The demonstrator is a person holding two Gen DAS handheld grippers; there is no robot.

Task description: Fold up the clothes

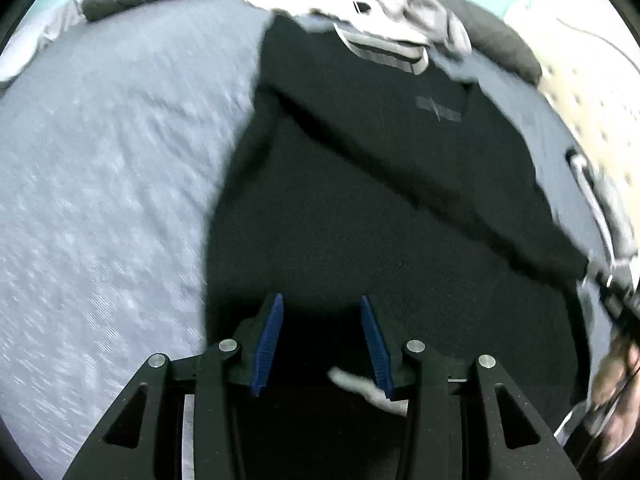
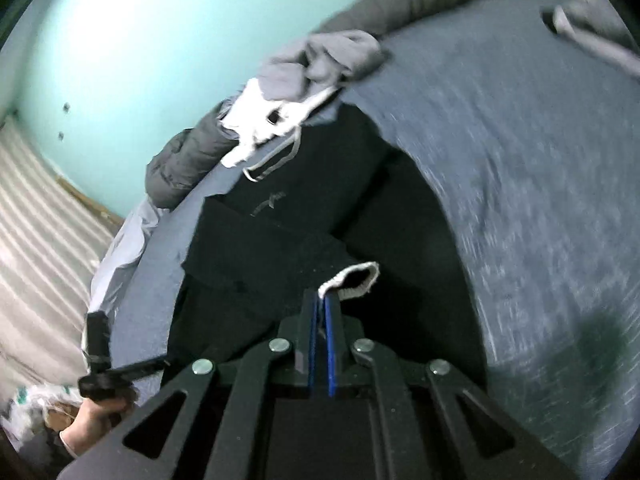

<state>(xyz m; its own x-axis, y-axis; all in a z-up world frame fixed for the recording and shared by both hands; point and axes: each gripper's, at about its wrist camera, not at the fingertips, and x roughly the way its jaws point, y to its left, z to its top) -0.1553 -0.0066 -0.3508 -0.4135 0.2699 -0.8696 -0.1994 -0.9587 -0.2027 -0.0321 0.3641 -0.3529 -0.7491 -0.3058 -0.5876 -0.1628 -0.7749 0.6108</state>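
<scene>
Sweatshirt (image 1: pixel 360 184) flat on bed (image 1: pixel 112 160); clothes pile (image 1: pixel 360 0) behind.

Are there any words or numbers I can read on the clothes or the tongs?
Chest print on the black long-sleeved sweater: a small grey mark, too blurred to read.
Heap of grey and white clothes at the far edge of the blue-grey bed sheet: no writing shows.
Left tongs and right tongs: no labels show.

chest print (image 1: pixel 438 109) on black sweatshirt (image 1: pixel 380 200) illegible, bedsheet (image 1: pixel 100 160) motion-blurred
</scene>
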